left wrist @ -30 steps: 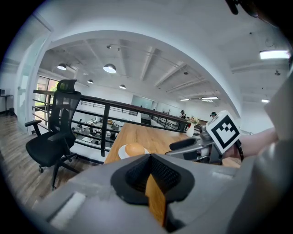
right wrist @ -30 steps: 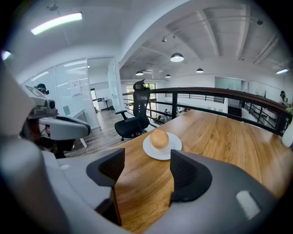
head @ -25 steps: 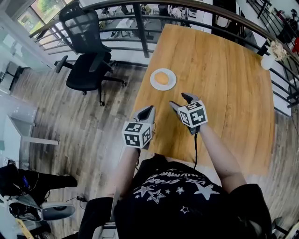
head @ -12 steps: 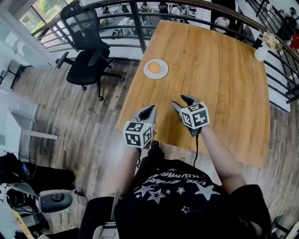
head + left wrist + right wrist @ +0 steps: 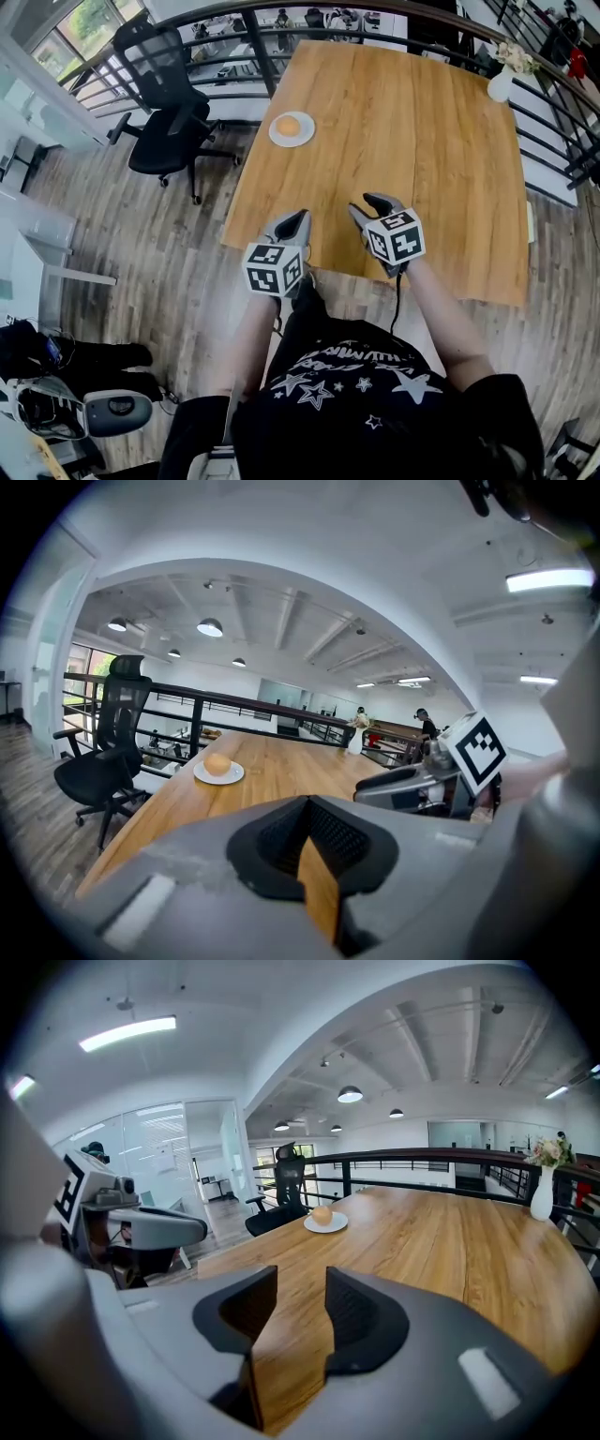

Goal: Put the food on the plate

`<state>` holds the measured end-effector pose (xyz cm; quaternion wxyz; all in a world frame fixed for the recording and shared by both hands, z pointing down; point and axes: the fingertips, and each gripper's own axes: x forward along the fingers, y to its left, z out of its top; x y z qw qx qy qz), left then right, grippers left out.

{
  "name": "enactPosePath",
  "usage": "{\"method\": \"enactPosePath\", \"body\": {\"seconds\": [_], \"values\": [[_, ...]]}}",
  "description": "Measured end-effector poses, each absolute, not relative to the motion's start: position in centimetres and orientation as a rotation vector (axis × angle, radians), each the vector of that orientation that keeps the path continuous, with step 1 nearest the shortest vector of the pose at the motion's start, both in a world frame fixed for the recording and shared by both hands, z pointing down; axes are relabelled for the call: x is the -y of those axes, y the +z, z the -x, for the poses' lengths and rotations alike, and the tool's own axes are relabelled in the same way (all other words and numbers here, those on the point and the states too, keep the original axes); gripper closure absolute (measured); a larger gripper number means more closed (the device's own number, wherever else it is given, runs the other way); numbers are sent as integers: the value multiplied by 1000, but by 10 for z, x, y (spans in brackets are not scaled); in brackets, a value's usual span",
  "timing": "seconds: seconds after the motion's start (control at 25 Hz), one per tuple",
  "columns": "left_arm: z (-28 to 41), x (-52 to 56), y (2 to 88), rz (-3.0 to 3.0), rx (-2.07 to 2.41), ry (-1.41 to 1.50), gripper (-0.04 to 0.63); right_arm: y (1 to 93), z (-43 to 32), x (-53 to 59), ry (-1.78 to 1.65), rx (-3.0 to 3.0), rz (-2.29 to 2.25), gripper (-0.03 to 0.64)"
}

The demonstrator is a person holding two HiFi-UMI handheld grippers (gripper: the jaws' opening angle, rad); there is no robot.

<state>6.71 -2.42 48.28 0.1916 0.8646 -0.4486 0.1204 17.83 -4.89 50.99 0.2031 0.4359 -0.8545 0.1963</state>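
Observation:
A round orange piece of food (image 5: 290,125) lies on a small white plate (image 5: 304,137) near the far left edge of the wooden table (image 5: 422,150). Both grippers hover over the table's near edge, well short of the plate. My left gripper (image 5: 298,217) is shut, its pads meeting with nothing in them (image 5: 305,803). My right gripper (image 5: 370,204) is open, and its jaws have just been closing with only bare table showing in the gap (image 5: 300,1288). The plate (image 5: 336,1225) and the food (image 5: 322,1214) lie far ahead in the right gripper view.
A black office chair (image 5: 164,94) stands on the floor left of the table. A black railing (image 5: 253,42) runs along the table's far and right sides. A white vase with flowers (image 5: 502,82) sits at the far right corner. The table's near edge is just under the grippers.
Both grippers have pulled back from the plate to the table's near edge, and the plate now sits farther off, up and to the left. The right jaws stand narrower.

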Motion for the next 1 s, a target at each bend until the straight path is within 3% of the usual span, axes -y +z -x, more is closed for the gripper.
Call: {"method": "enactPosePath", "body": {"seconds": [0.36, 0.64, 0.8, 1.0], "values": [[-128, -32, 473, -2458, 1228, 375, 594, 504, -247, -13, 574, 2415, -1270, 479], [-104, -39, 478, -2468, 1196, 388, 594, 512, -232, -24, 613, 2384, -1348, 537], [-93, -39, 479, -2479, 1173, 387, 594, 510, -227, -23, 613, 2362, -1410, 614], [-87, -49, 479, -2486, 1149, 387, 594, 507, -233, -29, 586, 2291, -1486, 615]]}}
